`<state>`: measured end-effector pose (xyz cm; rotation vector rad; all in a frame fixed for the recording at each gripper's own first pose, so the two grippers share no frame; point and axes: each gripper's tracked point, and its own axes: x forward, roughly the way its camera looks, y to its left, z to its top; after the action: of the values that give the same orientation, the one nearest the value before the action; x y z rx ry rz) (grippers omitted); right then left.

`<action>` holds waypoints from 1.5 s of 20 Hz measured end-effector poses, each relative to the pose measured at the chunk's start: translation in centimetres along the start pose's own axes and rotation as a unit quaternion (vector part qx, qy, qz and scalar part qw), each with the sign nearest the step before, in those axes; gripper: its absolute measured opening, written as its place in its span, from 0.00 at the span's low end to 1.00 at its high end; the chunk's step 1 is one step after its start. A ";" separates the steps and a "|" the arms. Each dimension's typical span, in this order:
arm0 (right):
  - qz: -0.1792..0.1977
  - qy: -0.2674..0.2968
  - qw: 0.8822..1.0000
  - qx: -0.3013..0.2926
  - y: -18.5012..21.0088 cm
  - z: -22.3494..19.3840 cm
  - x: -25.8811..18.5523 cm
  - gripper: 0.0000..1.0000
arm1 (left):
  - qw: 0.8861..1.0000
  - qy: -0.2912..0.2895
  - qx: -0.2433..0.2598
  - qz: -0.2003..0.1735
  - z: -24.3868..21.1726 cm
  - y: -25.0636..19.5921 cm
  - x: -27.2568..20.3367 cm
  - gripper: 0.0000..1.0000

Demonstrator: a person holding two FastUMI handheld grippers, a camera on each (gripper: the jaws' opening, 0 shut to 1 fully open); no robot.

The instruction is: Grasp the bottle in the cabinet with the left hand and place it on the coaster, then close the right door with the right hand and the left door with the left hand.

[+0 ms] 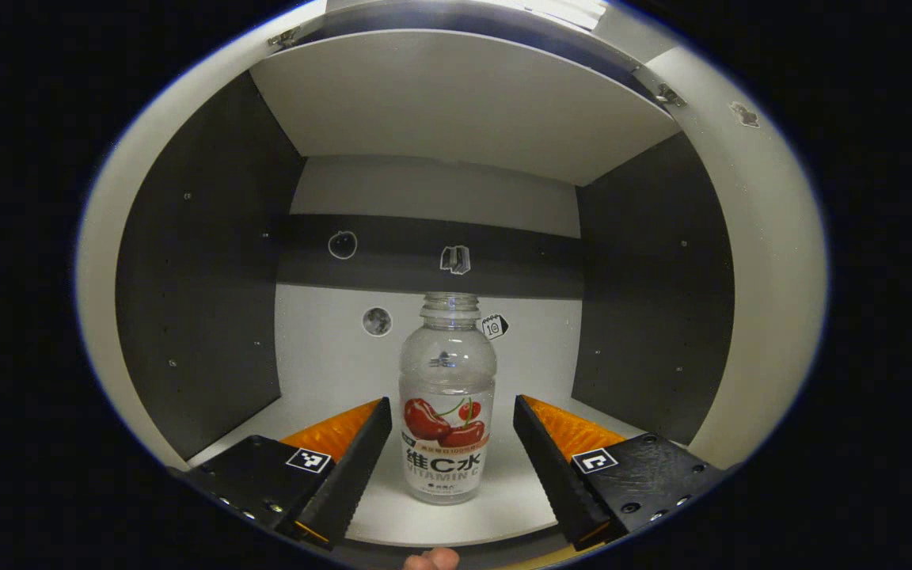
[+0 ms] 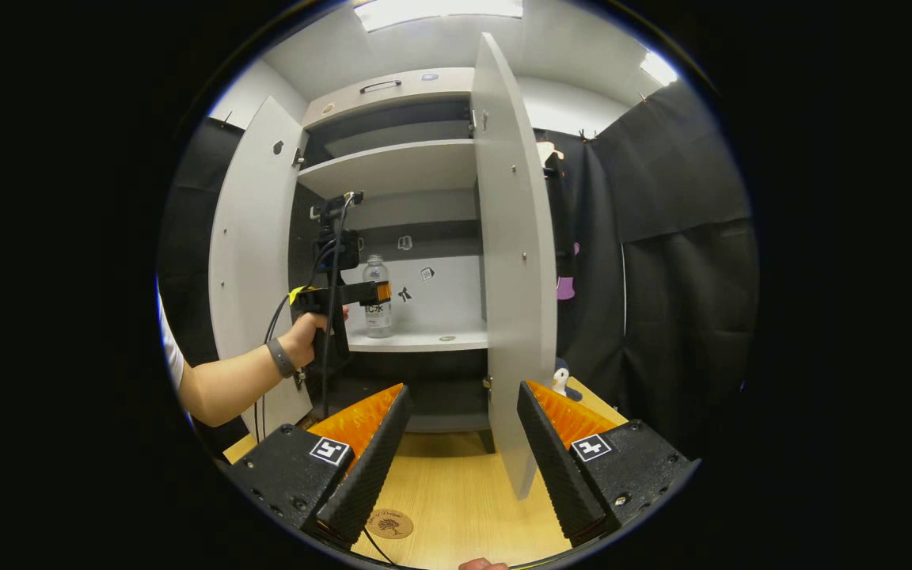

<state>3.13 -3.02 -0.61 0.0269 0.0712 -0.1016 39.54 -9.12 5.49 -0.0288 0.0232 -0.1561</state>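
The bottle (image 1: 447,412) stands upright on the cabinet shelf (image 1: 503,507) between the spread fingers of the left gripper (image 1: 452,451), apart from both, while the right gripper (image 2: 462,451) hangs spread before the open right door (image 2: 515,261), above the coaster (image 2: 389,524) on the table (image 2: 464,507).
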 end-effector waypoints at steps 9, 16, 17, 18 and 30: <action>-0.016 -0.007 1.000 -0.004 -1.3 0.4 -0.7 0.84 | 1.000 0.006 -0.027 0.007 0.6 1.3 1.9 0.80; 0.003 -0.027 0.999 -0.017 -0.6 0.8 -0.5 0.84 | 1.000 -0.013 -0.010 -0.020 1.9 1.1 -0.2 0.78; 0.006 -0.028 0.999 -0.020 -0.4 0.9 -0.5 0.84 | 0.999 -0.020 -0.007 -0.026 2.2 0.9 -1.0 0.78; 0.010 -0.029 0.999 -0.022 -0.2 1.0 -0.4 0.84 | 0.999 -0.026 -0.006 -0.030 2.5 0.8 -1.9 0.78; 0.050 -0.037 0.998 -0.024 2.3 2.1 -0.1 0.84 | 0.997 -0.005 -0.023 -0.078 -6.7 -3.4 -18.5 0.78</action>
<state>3.46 -0.78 1.54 -0.0211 -0.0011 -0.0011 20.59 -9.81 -0.70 -0.0774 0.0145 -0.3121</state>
